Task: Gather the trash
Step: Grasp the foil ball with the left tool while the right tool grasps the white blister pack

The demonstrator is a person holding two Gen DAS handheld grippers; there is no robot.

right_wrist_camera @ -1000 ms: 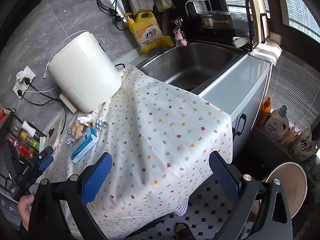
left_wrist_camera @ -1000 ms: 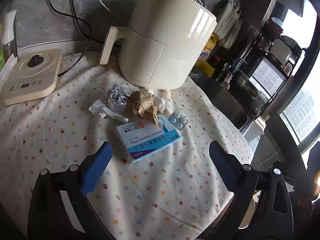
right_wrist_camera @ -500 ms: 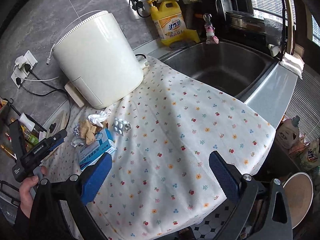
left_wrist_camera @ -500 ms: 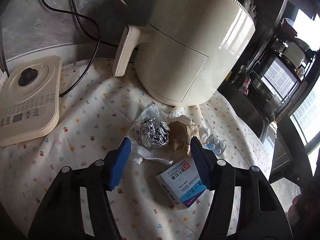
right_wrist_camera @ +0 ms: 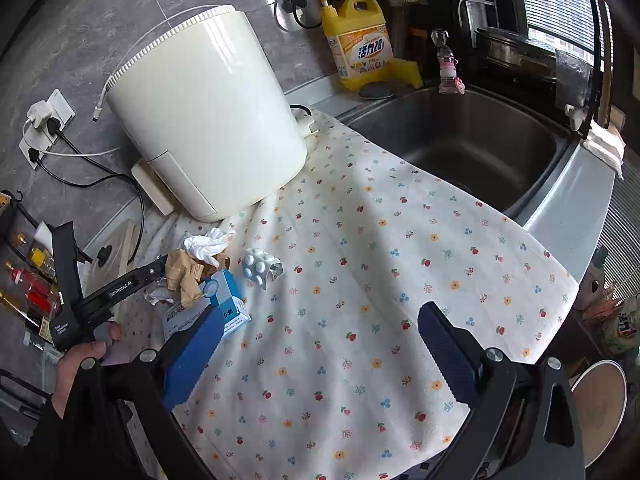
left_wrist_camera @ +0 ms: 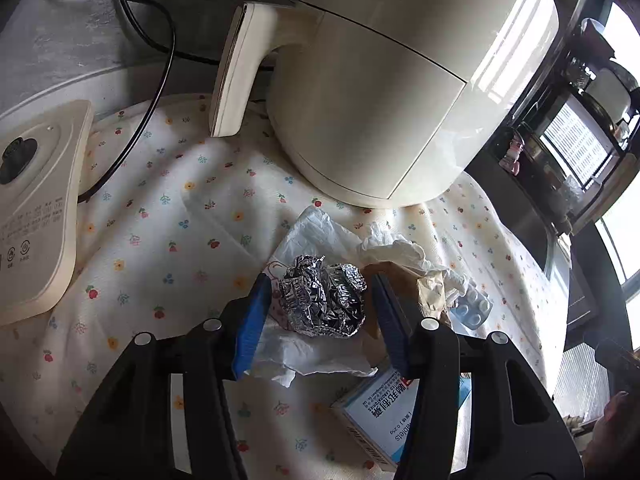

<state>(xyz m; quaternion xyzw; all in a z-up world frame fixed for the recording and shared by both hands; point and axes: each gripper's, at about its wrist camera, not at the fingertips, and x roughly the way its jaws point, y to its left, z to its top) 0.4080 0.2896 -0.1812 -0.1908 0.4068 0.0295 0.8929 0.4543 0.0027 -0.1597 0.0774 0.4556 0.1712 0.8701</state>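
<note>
While the left gripper [left_wrist_camera: 320, 312] had its blue fingers [left_wrist_camera: 251, 324] closing around the crinkled foil ball [left_wrist_camera: 324, 300], not yet pressing it, a gentle centred squeeze seemed best; it lay on thin white plastic [left_wrist_camera: 320, 236] beside crumpled brown paper [left_wrist_camera: 430, 290] on the floral desk cloth [left_wrist_camera: 168, 216], the right gripper [right_wrist_camera: 320, 344] wide open and empty

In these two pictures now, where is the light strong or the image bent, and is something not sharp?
Left wrist view: window glare streaks the air fryer, the foil ball between the left gripper pads glints but stays sharp, and the edges fall dark. Right wrist view: sunlight and a broad shadow band cross the flowered cloth, the fisheye curves the sink, and nothing looks blurred.
</note>
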